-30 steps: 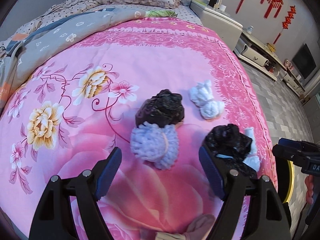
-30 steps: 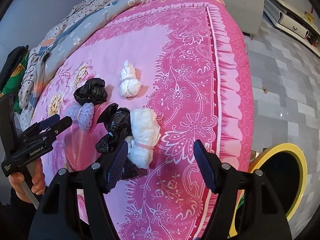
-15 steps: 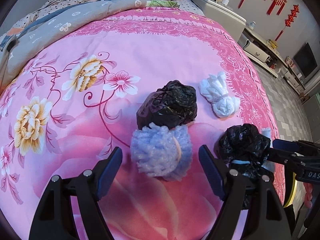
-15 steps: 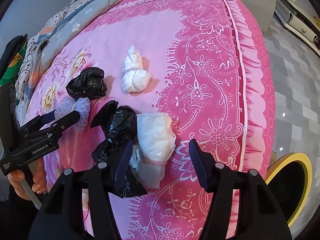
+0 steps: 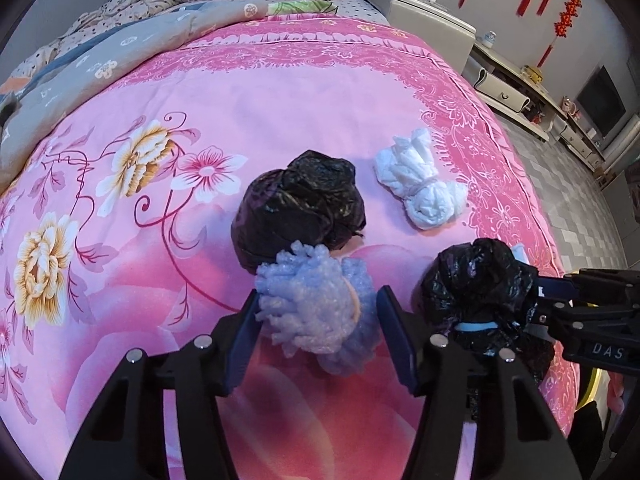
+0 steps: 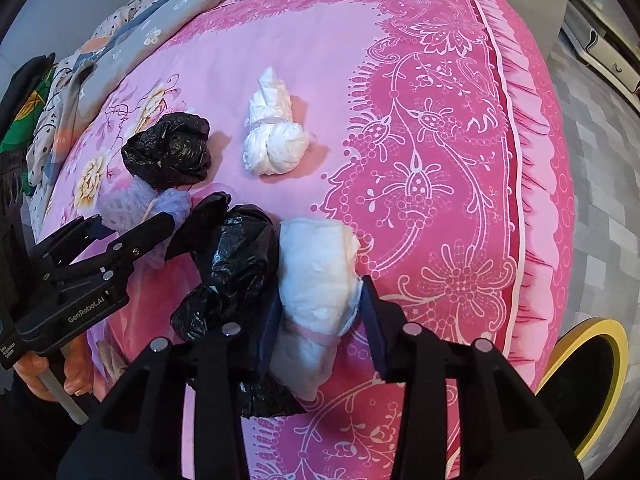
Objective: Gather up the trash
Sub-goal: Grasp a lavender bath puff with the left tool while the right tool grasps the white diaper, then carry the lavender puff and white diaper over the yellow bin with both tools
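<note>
On the pink flowered bedspread (image 5: pixel 280 112) lies a pale purple foam bundle (image 5: pixel 316 308). My left gripper (image 5: pixel 318 300) is closing on it, both pads touching its sides. Just behind it sits a black bag wad (image 5: pixel 300 208), and a knotted white bag (image 5: pixel 420 188) lies to the right. In the right wrist view my right gripper (image 6: pixel 320 296) is closing on a white wad (image 6: pixel 316 276) tied with a pink band, pads pressing both sides. A crumpled black bag (image 6: pixel 232 264) lies against that wad's left side. The left gripper (image 6: pixel 132 224) shows there over the purple bundle (image 6: pixel 116 204).
A yellow-rimmed black bin (image 6: pixel 584 364) stands on the tiled floor past the bed's right edge. A grey quilt (image 5: pixel 120 52) and pillow lie at the bed's far end, with a white cabinet (image 5: pixel 420 20) beside it. A hand (image 6: pixel 36 372) holds the left gripper's handle.
Both grippers sank toward the bed and narrowed their jaws. The left came around the purple bundle, the right around the white wad.
</note>
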Action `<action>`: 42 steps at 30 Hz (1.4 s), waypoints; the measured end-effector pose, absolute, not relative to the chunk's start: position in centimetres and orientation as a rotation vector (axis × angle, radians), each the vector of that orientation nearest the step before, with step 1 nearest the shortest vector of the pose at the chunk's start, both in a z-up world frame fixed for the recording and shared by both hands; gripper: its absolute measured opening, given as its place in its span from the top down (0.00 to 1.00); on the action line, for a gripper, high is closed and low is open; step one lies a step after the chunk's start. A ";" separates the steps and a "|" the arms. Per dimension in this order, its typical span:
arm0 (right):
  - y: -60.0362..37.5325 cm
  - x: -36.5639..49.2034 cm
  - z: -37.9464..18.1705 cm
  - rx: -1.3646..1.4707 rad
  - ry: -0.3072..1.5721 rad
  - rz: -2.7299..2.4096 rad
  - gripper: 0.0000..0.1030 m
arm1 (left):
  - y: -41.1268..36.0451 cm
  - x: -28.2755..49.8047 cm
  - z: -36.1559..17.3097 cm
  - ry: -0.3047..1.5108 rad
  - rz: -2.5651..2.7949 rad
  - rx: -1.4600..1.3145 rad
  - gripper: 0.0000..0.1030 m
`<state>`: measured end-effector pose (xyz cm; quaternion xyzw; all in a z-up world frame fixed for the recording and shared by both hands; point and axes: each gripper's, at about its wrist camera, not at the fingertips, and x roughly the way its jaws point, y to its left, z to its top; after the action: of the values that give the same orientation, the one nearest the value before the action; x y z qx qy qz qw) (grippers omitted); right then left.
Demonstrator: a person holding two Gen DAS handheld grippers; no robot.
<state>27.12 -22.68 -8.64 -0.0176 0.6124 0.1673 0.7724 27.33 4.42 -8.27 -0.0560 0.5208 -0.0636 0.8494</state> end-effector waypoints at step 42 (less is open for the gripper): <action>-33.2 17.2 3.5 0.082 1.075 0.262 0.74 | -2.1 18.5 1.9 1.010 -0.275 -0.144 0.53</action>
<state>17.19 -33.25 3.53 0.0391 0.5106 0.1245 0.8499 18.51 -2.12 1.91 -0.0687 0.4819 -0.1313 0.8636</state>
